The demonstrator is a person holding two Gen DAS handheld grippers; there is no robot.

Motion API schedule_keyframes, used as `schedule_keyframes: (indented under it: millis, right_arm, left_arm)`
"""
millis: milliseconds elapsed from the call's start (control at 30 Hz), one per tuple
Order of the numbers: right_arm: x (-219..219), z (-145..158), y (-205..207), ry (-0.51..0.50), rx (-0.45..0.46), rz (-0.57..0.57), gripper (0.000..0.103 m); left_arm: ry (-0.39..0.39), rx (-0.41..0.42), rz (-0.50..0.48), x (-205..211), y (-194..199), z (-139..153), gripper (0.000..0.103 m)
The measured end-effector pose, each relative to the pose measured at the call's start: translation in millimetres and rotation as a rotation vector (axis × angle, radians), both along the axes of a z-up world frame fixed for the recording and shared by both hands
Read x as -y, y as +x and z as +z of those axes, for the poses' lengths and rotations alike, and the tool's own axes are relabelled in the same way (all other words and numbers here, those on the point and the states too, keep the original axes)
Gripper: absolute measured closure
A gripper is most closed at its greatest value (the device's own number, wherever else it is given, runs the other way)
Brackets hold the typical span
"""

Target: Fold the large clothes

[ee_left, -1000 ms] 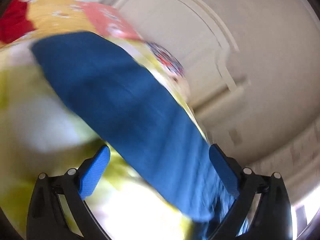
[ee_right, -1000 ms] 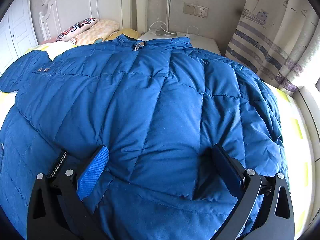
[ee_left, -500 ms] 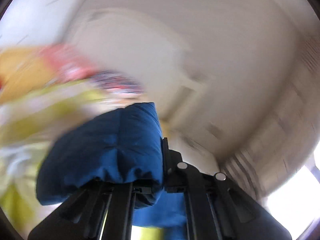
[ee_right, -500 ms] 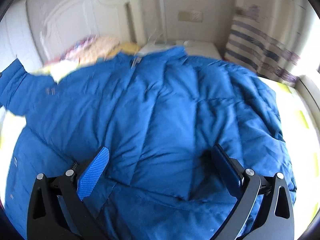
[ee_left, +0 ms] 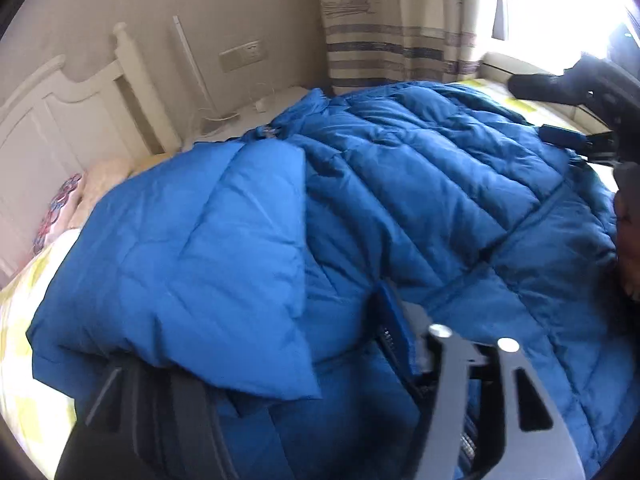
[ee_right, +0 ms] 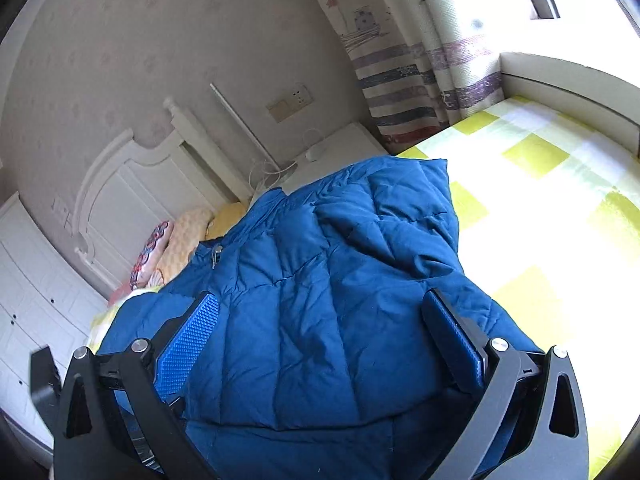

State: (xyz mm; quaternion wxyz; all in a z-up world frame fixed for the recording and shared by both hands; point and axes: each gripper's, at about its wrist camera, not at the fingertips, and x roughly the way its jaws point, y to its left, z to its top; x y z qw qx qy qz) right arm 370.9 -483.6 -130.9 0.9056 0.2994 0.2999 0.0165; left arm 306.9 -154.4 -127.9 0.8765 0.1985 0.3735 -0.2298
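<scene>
Jacket (ee_left: 420, 184): blue, quilted, on bed (ee_right: 532, 216). Sleeve (ee_left: 192, 256) folded across. Left hand-held gripper (ee_left: 256, 364) opening, sleeve between; release flat. Right hand-held gripper (ee_right: 320, 344) apart, empty.

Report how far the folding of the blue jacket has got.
Done: one sleeve is already laid across the blue down jacket, which lies on the checked bed sheet. In hand: the left tongs are opening, with the sleeve's cuff between their fingers; the right tongs hover open over the jacket. Left: the rest of the jacket lies spread out, unfolded.
</scene>
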Motion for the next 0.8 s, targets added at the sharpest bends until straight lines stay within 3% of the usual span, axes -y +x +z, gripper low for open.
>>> schedule_keyframes:
  millis: [67,133,200,233,267,333,433,500,600,800]
  right_arm:
    - [-5,1,-1,-0.023,-0.005,0.012,0.005]
    - [-7,3,-1,-0.036,-0.005,0.019,0.006]
    - [-6,2,-3,-0.033,-0.005,0.017,0.006]
    - [-6,2,-4,-0.032,-0.007,0.016,0.006]
    - [-7,1,-5,-0.034,-0.008,0.015,0.006]
    - [-8,2,-6,-0.044,-0.01,0.017,0.005]
    - [-13,2,-10,-0.062,-0.014,0.023,0.005]
    - [-16,3,-8,-0.078,-0.021,0.029,0.005]
    - [-22,3,-7,-0.107,-0.036,0.04,0.005]
    - [-41,4,0,-0.186,-0.073,0.093,0.005]
  left_arm:
    - [-0.02,-0.004,-0.021,-9,-5,10,0.024]
    - [-0.048,0.064,0.01,-22,-17,33,0.024]
    - [-0.18,0.114,0.027,-52,-36,63,0.017]
    - [-0.22,0.136,0.052,-65,-41,71,0.006]
    - [-0.247,0.179,0.117,-82,-43,79,0.002]
    - [-0.211,0.23,0.281,-110,-36,81,0.003]
    - [-0.213,0.169,0.486,-156,-24,67,0.004]
    - [-0.189,0.102,0.546,-174,-19,48,0.004]
    - [-0.151,0.041,0.6,-181,-4,24,0.004]
    - [-0.224,-0.099,0.616,-200,16,-8,0.004]
